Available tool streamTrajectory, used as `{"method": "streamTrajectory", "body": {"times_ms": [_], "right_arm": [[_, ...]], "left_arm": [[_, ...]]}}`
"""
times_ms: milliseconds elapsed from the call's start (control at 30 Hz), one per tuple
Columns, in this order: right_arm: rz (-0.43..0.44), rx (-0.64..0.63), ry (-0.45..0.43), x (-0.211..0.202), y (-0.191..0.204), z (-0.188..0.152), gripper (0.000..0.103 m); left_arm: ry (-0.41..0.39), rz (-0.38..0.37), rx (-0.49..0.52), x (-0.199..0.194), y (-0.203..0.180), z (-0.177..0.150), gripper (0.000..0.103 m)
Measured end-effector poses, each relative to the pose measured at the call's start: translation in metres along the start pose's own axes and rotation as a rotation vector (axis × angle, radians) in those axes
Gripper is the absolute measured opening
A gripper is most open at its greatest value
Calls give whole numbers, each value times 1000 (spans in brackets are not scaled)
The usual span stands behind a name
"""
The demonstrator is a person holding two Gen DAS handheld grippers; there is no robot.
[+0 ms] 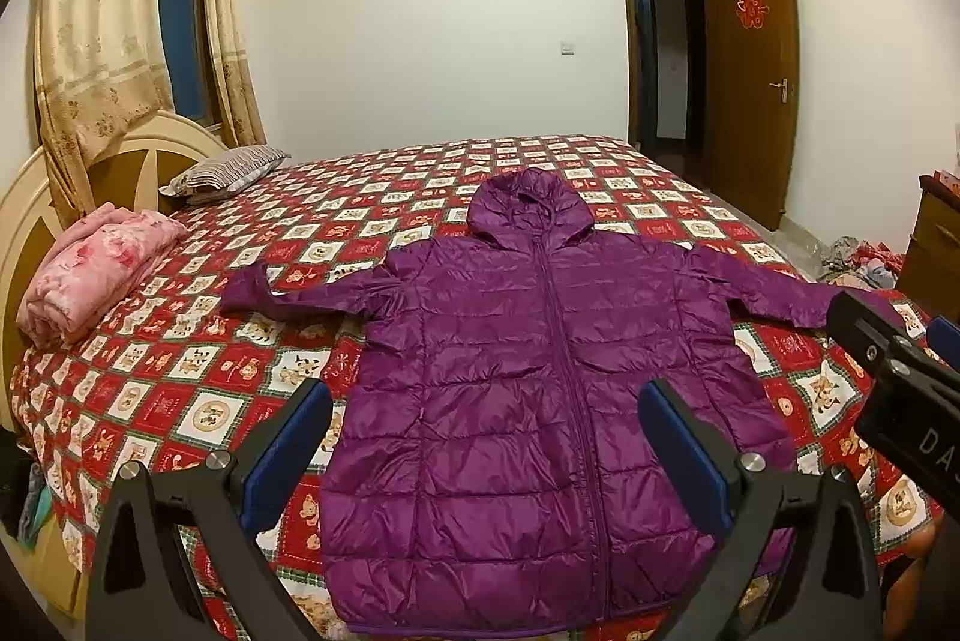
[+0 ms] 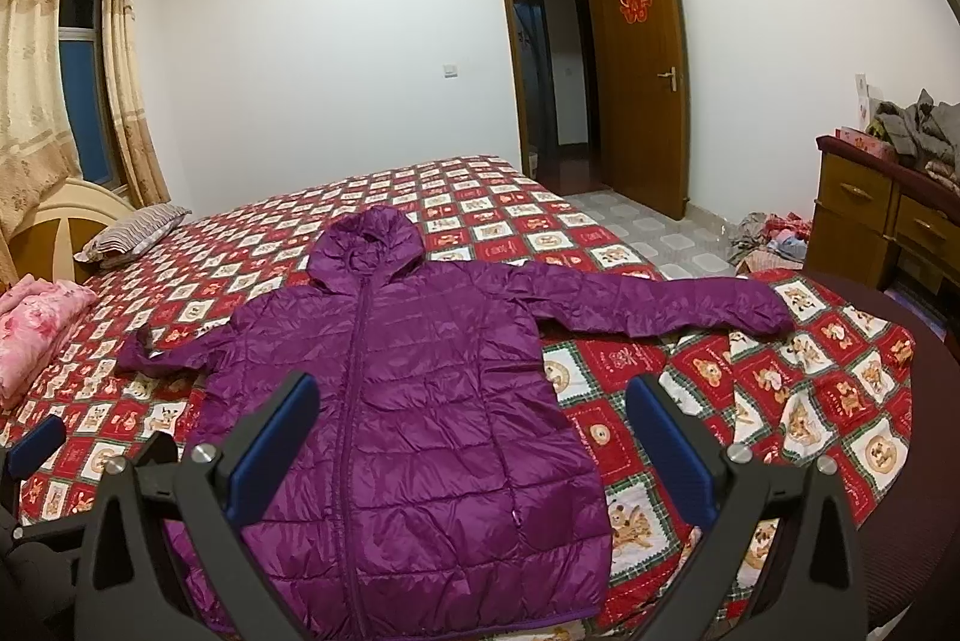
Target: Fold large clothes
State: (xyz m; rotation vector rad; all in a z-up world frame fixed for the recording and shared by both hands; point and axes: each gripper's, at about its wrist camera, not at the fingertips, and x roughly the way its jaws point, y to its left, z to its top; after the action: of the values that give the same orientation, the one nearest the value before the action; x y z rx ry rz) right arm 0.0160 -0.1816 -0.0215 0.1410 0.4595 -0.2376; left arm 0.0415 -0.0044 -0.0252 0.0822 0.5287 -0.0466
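On bed: purple jacket flat, unfolded; left gripper, right gripper agape, empty; pinch sleeve cuff, fold inward squarely.

Jacket flat on bed, front up, hood at far end, sleeves spread to both sides. Folded blanket left of jacket, by headboard. Pillow beyond blanket, also left of jacket. Door behind jacket, right. Dresser right of jacket, off bed. Clothes heap on floor between jacket's right sleeve and dresser.
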Motion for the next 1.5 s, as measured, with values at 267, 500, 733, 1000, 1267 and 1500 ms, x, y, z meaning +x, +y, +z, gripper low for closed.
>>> {"method": "streamTrajectory", "body": {"times_ms": [267,500,733,1000,1267,1500], "right_arm": [[-6,5,23,11,-2,6,103],[-7,9,39,17,-3,8,103],[-17,23,45,25,-11,13,103],[-57,69,80,50,-42,23,103],[-220,86,95,91,-116,46,103],[-415,278,74,127,-241,60,85]], "left_arm": [[5,-6,-1,7,-4,3,102],[10,-11,2,12,-5,5,102],[34,-13,10,25,-8,12,102],[116,-63,-11,53,0,19,102],[133,21,-48,89,30,28,102],[193,37,-149,127,53,30,102]]}}
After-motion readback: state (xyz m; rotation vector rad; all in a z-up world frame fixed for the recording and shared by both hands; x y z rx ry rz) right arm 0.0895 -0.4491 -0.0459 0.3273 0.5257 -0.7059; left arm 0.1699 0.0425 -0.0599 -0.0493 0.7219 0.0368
